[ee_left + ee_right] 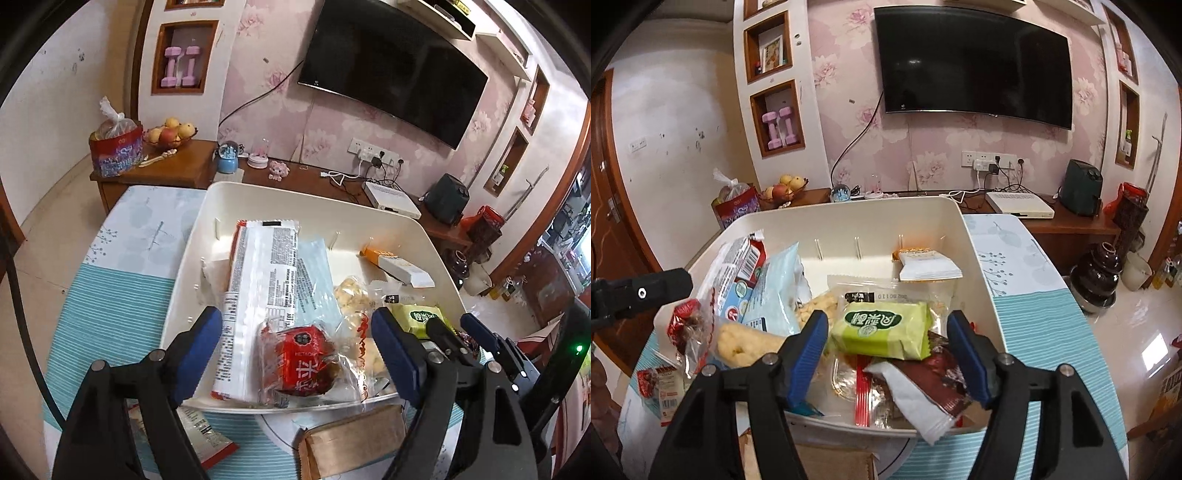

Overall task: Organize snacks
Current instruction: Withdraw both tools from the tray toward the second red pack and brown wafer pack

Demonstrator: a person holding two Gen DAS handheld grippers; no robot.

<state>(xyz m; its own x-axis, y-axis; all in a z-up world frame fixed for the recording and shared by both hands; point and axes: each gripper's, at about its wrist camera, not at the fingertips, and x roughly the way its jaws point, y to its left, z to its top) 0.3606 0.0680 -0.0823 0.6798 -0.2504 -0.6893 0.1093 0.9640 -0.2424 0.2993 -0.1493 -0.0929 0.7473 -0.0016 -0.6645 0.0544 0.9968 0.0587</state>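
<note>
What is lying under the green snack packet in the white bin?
The green snack packet rests on a clear packet and overlaps a dark red wrapper in the white bin. Anything deeper, and the bin floor there, is covered.

Colours showing across the snack bin and the room behind it

A cream-white bin (964, 236) at frame centre is holding a lime-green packet (882, 328) with white lettering, a dark maroon wrapper (942, 376) with a white end at lower centre, a pale blue pouch (775, 291) to the left, and a red packet (299, 362) with white characters. The tablecloth (1045, 332) is showing teal-and-white stripes low down, and pale blue leaf print further up. Blue pads (809, 350) are lining black gripper arms along the bottom. Pink floral wallpaper (849, 122) is filling the upper centre around a black television (975, 62); lilac dumbbells (779, 127) are sitting in a brown-framed niche at upper left.
</note>
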